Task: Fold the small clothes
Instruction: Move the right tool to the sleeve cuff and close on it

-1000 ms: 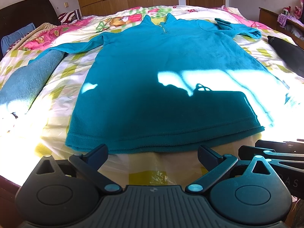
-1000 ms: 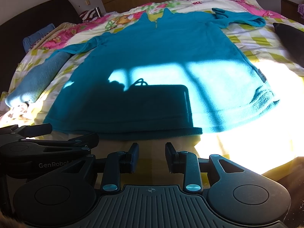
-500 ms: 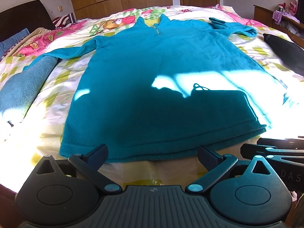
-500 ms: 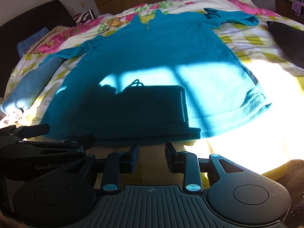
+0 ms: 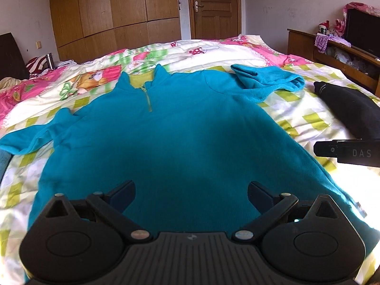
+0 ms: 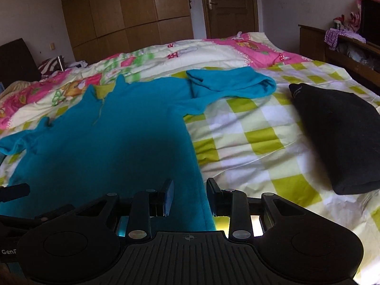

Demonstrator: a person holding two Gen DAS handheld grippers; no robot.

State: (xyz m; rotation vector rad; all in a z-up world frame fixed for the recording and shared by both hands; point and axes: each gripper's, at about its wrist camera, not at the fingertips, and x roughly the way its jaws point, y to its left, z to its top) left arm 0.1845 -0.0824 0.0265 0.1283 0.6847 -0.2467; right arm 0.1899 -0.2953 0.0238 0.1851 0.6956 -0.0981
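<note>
Two claws are now hanging over the teal fleece top [image 5: 180, 147], past its hem.

I am keeping my left claw [image 5: 191, 190] wide open and empty above the body, while my right claw [image 6: 189, 197], partly open and gripping nothing, is straddling the top's right side edge. The garment is lying flat mid-bed [image 6: 249, 142]; folding is only starting.

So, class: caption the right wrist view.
Open right gripper straddling the teal fleece top's side edge on a checked quilt.
</note>
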